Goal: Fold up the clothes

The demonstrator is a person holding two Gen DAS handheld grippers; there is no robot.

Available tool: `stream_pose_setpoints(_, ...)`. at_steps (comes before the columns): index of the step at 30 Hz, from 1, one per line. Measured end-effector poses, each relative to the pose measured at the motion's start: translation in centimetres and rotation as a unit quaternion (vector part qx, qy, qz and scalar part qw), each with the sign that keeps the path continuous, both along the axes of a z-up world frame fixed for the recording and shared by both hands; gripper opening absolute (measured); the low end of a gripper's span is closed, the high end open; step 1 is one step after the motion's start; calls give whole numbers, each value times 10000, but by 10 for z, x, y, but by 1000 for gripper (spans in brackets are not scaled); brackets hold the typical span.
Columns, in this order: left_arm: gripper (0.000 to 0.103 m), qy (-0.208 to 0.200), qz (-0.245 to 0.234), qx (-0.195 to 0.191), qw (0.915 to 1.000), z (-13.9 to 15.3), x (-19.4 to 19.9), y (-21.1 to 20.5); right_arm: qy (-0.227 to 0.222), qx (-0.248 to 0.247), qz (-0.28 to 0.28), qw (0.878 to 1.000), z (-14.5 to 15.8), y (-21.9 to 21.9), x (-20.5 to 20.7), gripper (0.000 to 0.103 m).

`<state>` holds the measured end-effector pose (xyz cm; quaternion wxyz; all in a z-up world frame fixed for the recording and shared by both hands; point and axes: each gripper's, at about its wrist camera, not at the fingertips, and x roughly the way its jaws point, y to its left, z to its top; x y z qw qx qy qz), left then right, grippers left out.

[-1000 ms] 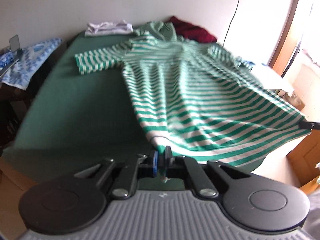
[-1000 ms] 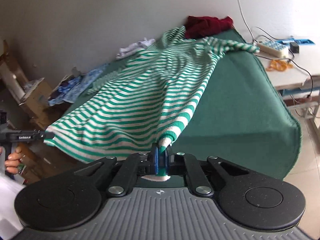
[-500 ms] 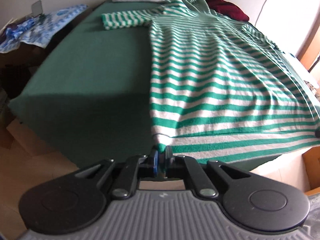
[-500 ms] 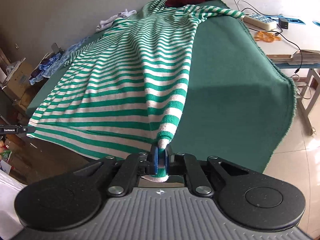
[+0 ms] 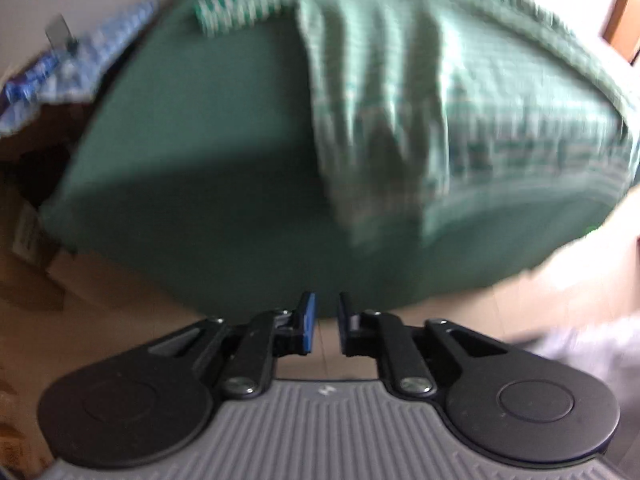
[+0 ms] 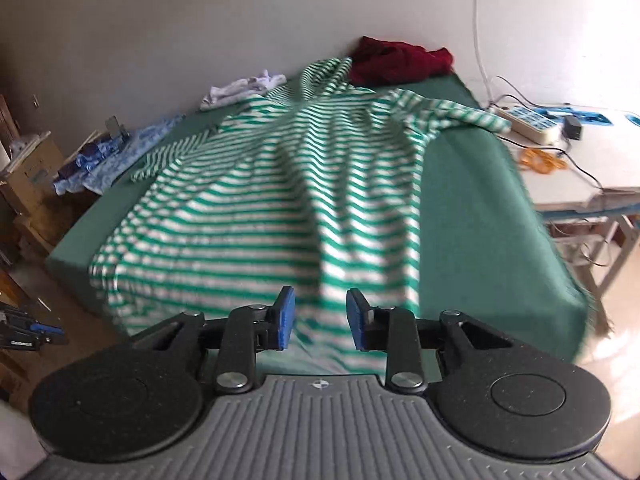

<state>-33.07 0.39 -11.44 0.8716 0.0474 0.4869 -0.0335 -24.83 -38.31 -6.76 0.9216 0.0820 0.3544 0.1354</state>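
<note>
Right wrist view: the right claw (image 6: 320, 316) has just been opening, nothing between its blue pads, and the green-and-white striped knit dress (image 6: 280, 200) lies spread along the green-covered tabletop (image 6: 472, 208), hem at the near edge. The left claw (image 5: 323, 322), barely parted, has just released too. Smooth the ripples before folding. One dress, one dark red garment (image 6: 396, 60), one white garment (image 6: 240, 90).

Left gripper (image 5: 324, 326) tilted steeply down, jaws just parted a little, nothing between them; right gripper (image 6: 320, 318) angled down less steeply, jaws just spread wider, pads (image 6: 286, 318) gripping nothing.
</note>
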Motion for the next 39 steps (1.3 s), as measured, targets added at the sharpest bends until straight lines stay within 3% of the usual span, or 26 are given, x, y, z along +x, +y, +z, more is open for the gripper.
stream_pose_setpoints(1,10,-307,-101,43,9995,12,9,-6,10,79,-15,10000,-6,9,12,30)
stream_pose_setpoints(2,18,-581,-246,115,9979,22,20,-16,21,161,-30,9999,-12,17,24,30)
stream_pose_setpoints(3,29,-698,-318,80,9970,22,33,-26,36,235,-70,9997,-19,24,36,30)
stream_pose_setpoints(4,50,-815,-390,46,9959,23,47,-36,114,243,-139,9995,-24,29,46,30)
stream_pose_setpoints(5,56,-932,-462,12,9946,24,60,-46,198,246,-210,9993,-29,34,55,30)
stream_pose_setpoints(7,52,-1149,-600,-42,9916,24,87,-65,410,354,-535,9971,-36,28,67,27)
stream_pose_setpoints(9,37,-1080,-654,16,9920,10,106,-69,465,587,-753,9943,-37,12,72,20)
stream_pose_setpoints(10,38,-1033,-679,-4,9923,4,113,-67,516,662,-834,9930,-38,5,74,5)
stream_pose_setpoints(11,40,-984,-706,-27,9926,-1,120,-65,558,577,-931,9924,-39,-1,74,0)
stream_pose_setpoints(13,48,-882,-774,-112,9930,1,121,-54,525,238,-1186,9913,-36,-8,71,0)
stream_pose_setpoints(14,54,-827,-785,-56,9935,1,120,-50,563,-15,-1392,9887,-34,-8,70,6)
stream_pose_setpoints(15,55,-793,-824,-21,9934,2,120,-43,558,4,-1481,9874,-30,-10,73,9)
stream_pose_setpoints(17,41,-784,-895,22,9929,8,128,-36,419,301,-1536,9868,-20,-9,83,15)
stream_pose_setpoints(18,40,-893,-998,105,9909,12,139,-37,334,366,-1560,9865,-16,-6,92,16)
stream_pose_setpoints(20,40,-1070,-1196,145,9869,18,166,-41,263,-17,-1597,9868,-14,8,123,26)
stream_pose_setpoints(22,43,-993,-1273,15,9869,12,201,-43,319,-69,-1444,9890,-23,15,156,25)
stream_pose_setpoints(24,37,-863,-1278,15,9880,3,232,-44,549,-69,-1379,9889,-33,16,186,21)
stream_pose_setpoints(27,42,-909,-1318,45,9871,-3,246,-31,540,-710,-1697,9815,-38,7,203,10)
stream_pose_setpoints(28,47,-936,-1319,110,9868,-4,246,-26,490,-1032,-1830,9765,-39,2,204,0)
stream_pose_setpoints(29,57,-967,-1316,177,9864,-5,245,-21,485,-1232,-2030,9702,-40,-5,206,0)
stream_pose_setpoints(30,58,-1022,-1277,248,9862,-4,246,-16,537,-1153,-2188,9674,-37,-11,207,0)
stream_pose_setpoints(31,57,-1052,-1240,214,9865,-1,251,-19,593,-1051,-2342,9647,-34,-17,208,16)
stream_pose_setpoints(32,44,-1082,-1202,181,9867,3,257,-21,519,-832,-2281,9687,-29,-15,210,15)
stream_pose_setpoints(34,37,-1142,-1128,115,9870,10,268,-26,422,-462,-1980,9782,-24,-4,218,15)
stream_pose_setpoints(37,48,-1038,-1052,-52,9890,6,295,-40,549,-424,-1423,9874,-32,20,247,16)
stream_pose_setpoints(39,47,-927,-889,-16,9917,-4,313,-46,566,-567,-1282,9885,-39,19,265,15)
